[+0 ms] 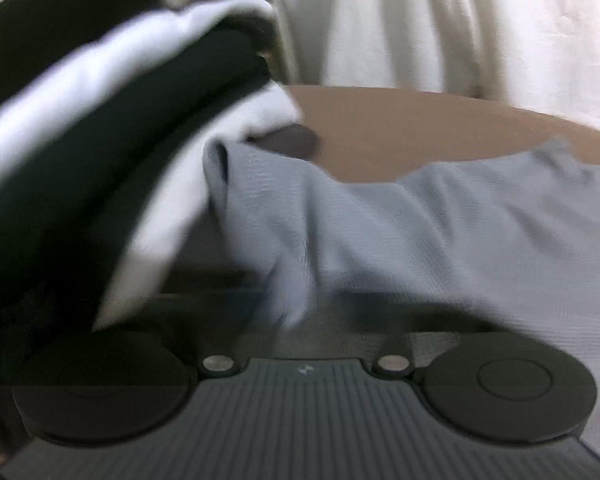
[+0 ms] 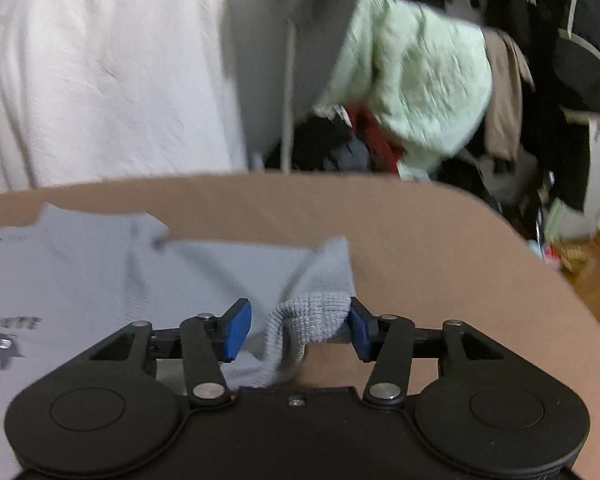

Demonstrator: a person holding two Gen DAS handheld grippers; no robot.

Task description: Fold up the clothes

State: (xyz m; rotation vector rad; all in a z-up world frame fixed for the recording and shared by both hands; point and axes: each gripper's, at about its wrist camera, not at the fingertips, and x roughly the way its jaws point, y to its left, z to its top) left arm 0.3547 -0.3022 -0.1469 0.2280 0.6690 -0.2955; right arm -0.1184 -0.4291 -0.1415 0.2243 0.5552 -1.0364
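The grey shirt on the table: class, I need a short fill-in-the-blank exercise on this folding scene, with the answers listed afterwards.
1. The grey shirt lies on a ____ table.
2. The right gripper has ____ pads.
3. Between those pads sits the shirt's ribbed ____.
4. Left of the shirt, the stack of folded clothes is black and ____.

Answers: brown; blue; cuff; white

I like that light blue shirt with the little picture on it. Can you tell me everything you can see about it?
The light blue shirt looks like soft knit cloth and lies partly spread on the brown table. It has a small dark cartoon print with letters above it. One ribbed cuff is bunched between the blue pads of the right tongs, which stand open around it. From the left wrist view, the shirt drapes over the left tongs, hiding their tips, beside a stack of black and white clothes.
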